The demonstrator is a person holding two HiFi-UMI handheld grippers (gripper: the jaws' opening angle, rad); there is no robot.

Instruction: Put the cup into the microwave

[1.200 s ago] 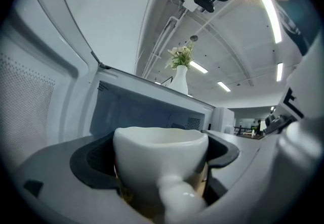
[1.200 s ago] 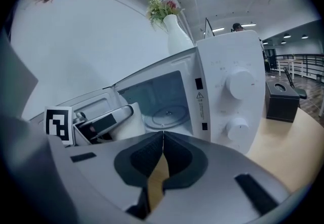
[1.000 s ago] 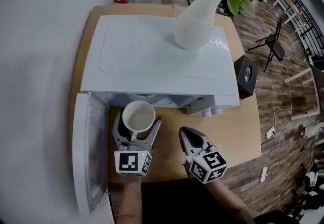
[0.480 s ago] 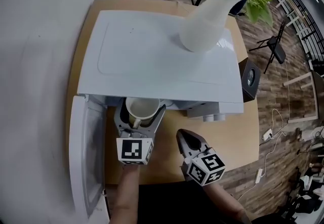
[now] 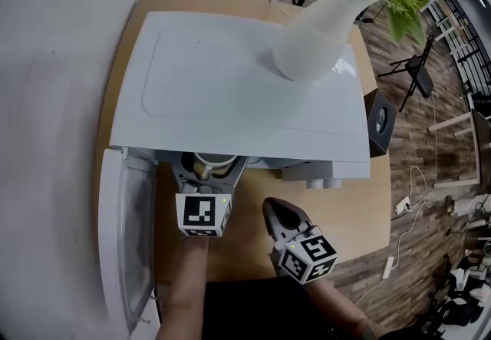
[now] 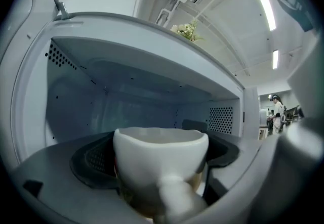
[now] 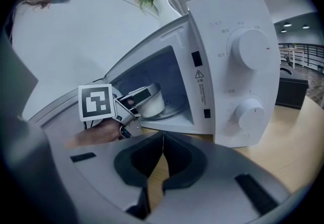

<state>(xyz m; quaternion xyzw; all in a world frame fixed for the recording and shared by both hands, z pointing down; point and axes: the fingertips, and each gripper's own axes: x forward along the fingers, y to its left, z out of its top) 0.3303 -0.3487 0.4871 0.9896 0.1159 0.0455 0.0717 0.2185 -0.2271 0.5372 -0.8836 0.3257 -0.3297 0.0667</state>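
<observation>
Cup (image 6: 161, 167) pinched in left gripper (image 5: 207, 176) jaws, just inside open microwave (image 5: 238, 93). Head view: only rim shows, rest under microwave top. Cup base hidden; contact with turntable unclear. Right gripper (image 7: 163, 160) jaws pressed together, empty, over worktop (image 5: 360, 200).

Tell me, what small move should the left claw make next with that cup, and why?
Probably ease the cup a little deeper and down onto the glass plate. The left claw is shut on it just inside the open front of the microwave, near the plate's front edge, so letting go here looks too early.
</observation>
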